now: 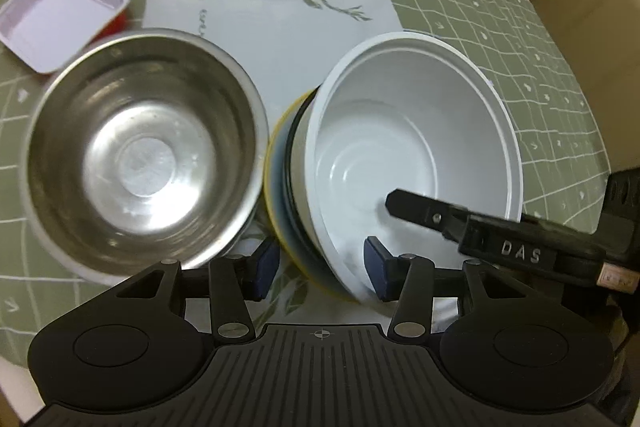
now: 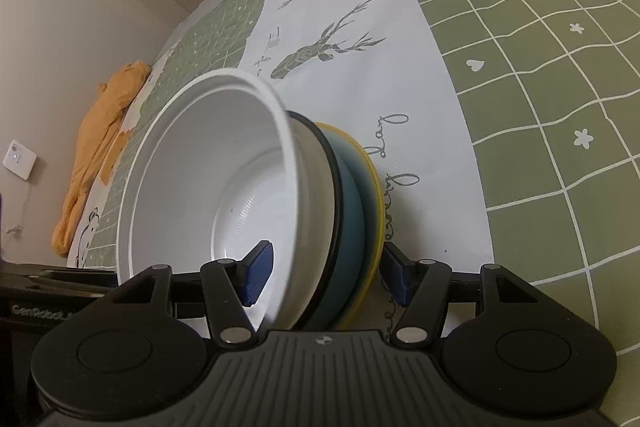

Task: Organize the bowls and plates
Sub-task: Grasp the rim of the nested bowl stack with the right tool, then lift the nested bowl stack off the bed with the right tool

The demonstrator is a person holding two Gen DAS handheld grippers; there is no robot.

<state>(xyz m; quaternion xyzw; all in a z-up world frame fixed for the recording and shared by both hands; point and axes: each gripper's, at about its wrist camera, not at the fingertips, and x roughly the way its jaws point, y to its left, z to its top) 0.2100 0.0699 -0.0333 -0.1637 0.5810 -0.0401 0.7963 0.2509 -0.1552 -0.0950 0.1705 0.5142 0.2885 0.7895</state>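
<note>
covering the table, a green grid cloth with deer runner; left gripper apart, right gripper clamping stacked bowls

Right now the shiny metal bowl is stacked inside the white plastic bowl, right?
No. In the left wrist view the shiny round metal bowl sits beside the white plastic bowl, not inside it. The white bowl is empty, nested on the other dishes.
</note>
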